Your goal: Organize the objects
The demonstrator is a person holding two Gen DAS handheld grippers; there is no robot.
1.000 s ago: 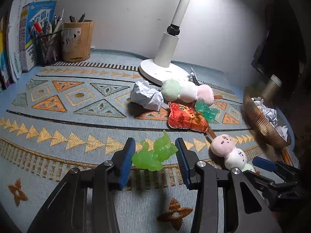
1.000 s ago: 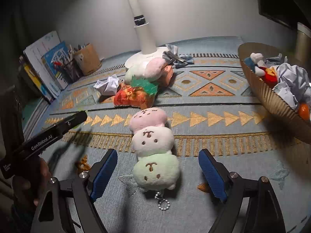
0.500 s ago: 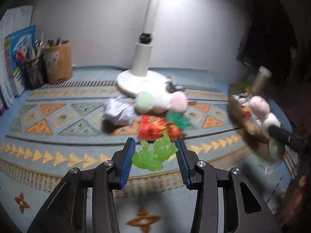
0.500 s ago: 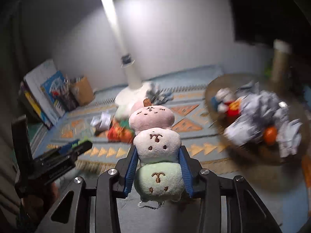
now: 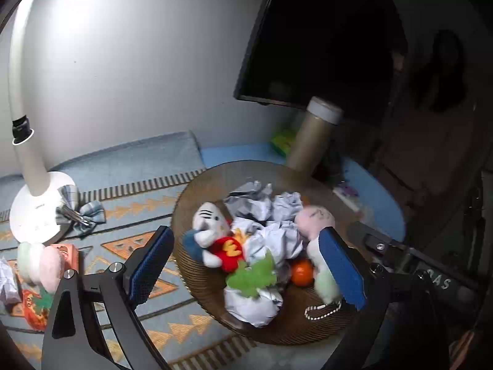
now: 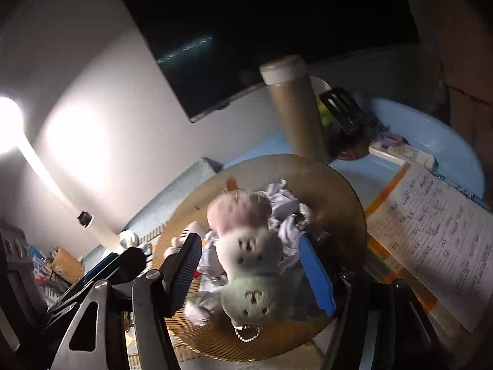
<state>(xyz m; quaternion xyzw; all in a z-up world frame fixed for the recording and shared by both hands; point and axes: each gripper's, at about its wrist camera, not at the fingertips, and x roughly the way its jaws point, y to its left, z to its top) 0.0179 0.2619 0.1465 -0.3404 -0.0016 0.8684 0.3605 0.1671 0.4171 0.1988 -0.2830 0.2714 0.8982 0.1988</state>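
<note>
left tongs [image 5: 246, 265]: jaws opening, wide apart over the basket; nothing pinched btwn the pads. Green jelly toy [image 5: 251, 274] lies loose on the paper wads just below, so looks released. Prob let go here bc this is the drop spot.
right tongs [image 6: 255, 273]: jaws opening too; three-ball plush [image 6: 246, 256] (pink, white, green, w/ bead chain) sits btwn the pads but they stand clear of its sides, so not clamped. It's blurred, looks mid-drop into the basket. In the left view it shows at the basket's right side, partly behind the left tongs' blue pad.
basket [image 5: 197, 280]: brown ribbed woven bowl, the collecting point. Already holds crumpled paper balls [image 5: 279, 239], a white cat plush w/ red top [image 5: 215, 240], a small orange ball [image 5: 302, 273]. Fairly full; new bits sit on top, could roll off.
still out on the mat: second three-ball plush [image 5: 40, 262], orange pouch [image 5: 37, 308], one paper wad at the far left edge, a plaid bow clip [image 5: 81, 214] on the lamp base. I'd say the job's well along, not done.
surface: pale blue woven mat [image 5: 160, 157] w/ orange triangle pattern, on a blue tabletop.
room: dim; white desk lamp [image 5: 27, 160] lights a pale wall. Dark monitor [image 6: 246, 30] behind, tan tube w/ white cap [image 5: 314, 135] by the basket, open printed book [image 6: 431, 240] to the right, pen cup far left.
</note>
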